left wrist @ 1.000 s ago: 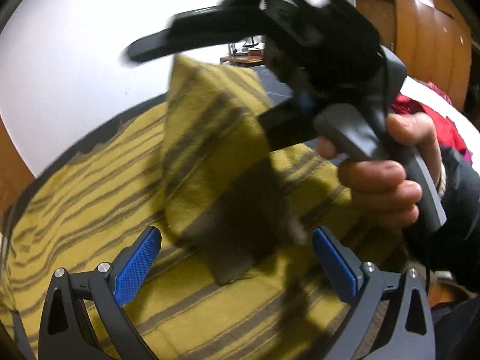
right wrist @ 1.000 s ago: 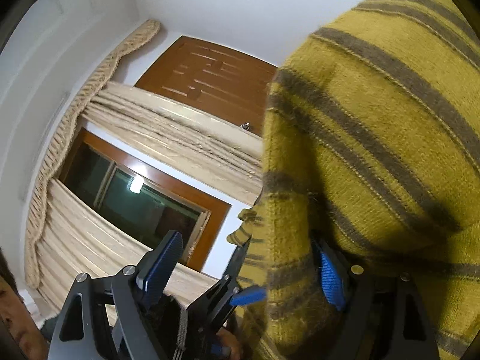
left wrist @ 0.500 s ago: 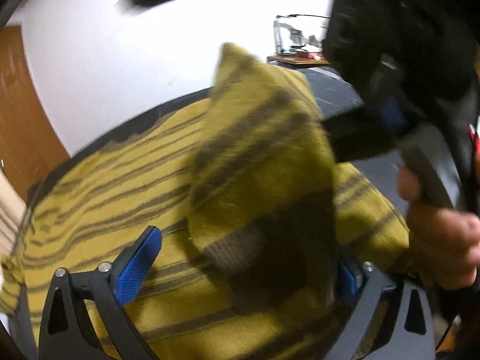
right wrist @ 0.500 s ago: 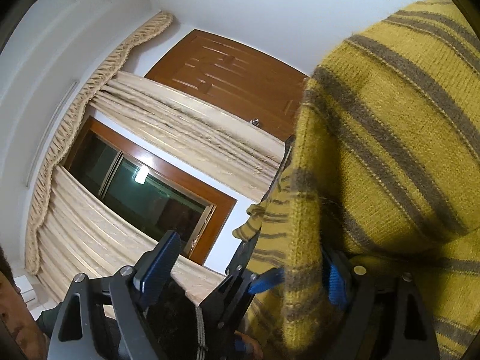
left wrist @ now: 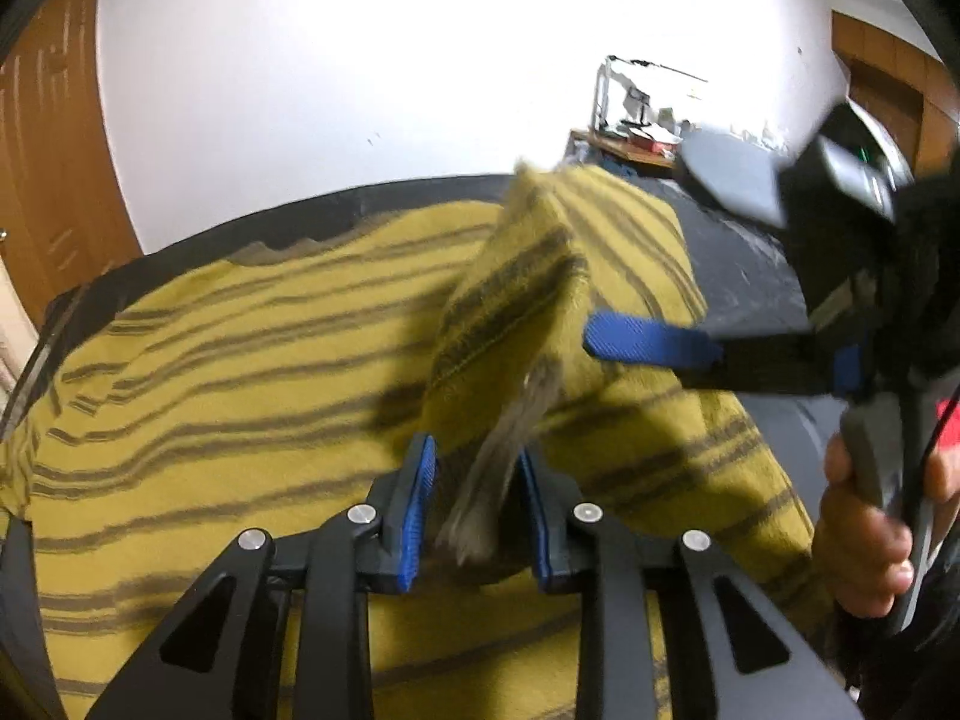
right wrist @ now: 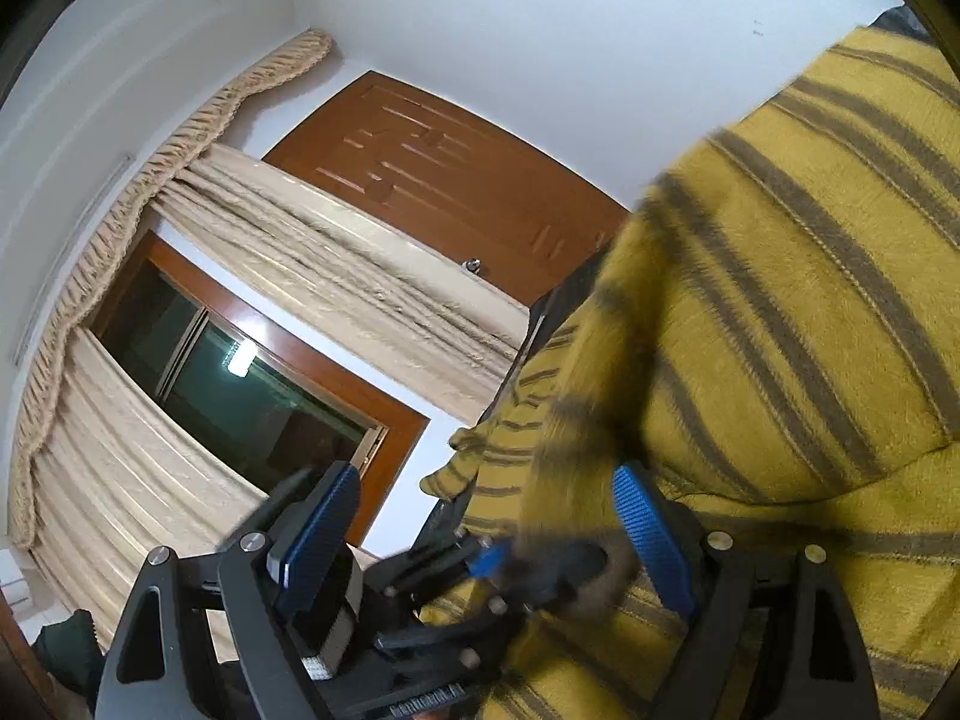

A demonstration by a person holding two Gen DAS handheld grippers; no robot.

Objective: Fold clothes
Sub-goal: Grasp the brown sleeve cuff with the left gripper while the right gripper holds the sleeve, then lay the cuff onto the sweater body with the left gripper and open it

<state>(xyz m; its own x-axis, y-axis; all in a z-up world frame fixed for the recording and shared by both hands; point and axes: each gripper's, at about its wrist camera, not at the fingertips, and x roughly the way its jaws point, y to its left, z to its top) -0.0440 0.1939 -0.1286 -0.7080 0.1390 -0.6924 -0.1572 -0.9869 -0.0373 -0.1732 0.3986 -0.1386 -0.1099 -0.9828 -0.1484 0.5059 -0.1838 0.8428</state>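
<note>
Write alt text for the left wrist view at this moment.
The left claw has just been closing around a raised, grey-edged fold of a yellow sweater with brown stripes, which lies spread over a dark surface. At right, a hand holds the right claw, its blue pad against the same fold.
</note>
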